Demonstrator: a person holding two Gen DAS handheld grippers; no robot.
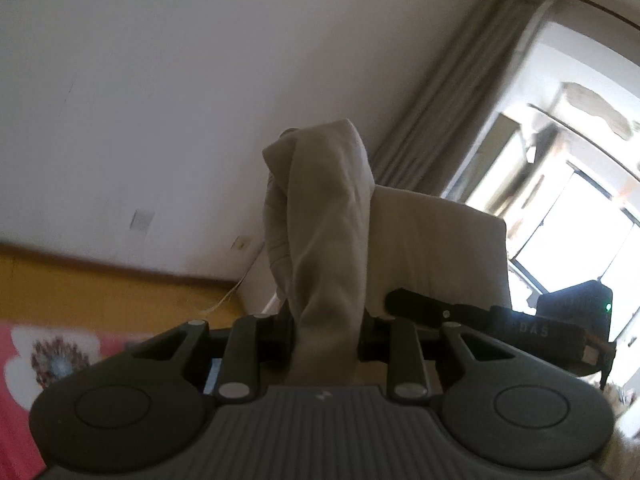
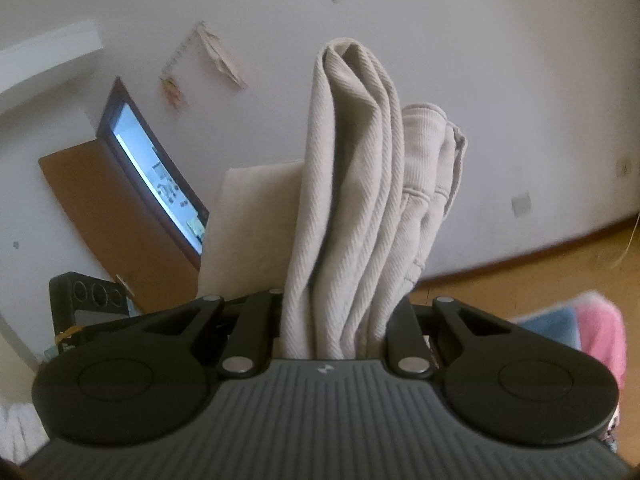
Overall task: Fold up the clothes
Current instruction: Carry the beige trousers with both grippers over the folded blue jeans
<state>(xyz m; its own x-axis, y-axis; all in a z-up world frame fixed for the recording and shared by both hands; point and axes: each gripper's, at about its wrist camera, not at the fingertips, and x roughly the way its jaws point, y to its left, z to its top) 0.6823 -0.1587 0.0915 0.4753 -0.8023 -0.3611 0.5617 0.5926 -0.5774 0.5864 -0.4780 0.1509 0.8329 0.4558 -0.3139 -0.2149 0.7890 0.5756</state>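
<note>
While both claws (image 1: 326, 344) (image 2: 334, 332) clamp beige cloth (image 2: 352, 184): white wall (image 1: 160, 80), flowered bedspread (image 1: 24, 360).

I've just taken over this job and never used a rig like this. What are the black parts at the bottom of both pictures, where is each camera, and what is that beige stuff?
Each picture comes from a camera on a hand-held two-finger gripper, looking forward along its fingers; the black levers and discs at the bottom are the gripper's own mechanism. The left gripper is shut on a beige garment, bunched between its fingers. The right gripper pinches the same ribbed beige cloth in several layers. Both are raised, facing a white wall. The dark bar seems to be the other gripper. A flowered red cover lies below.
</note>
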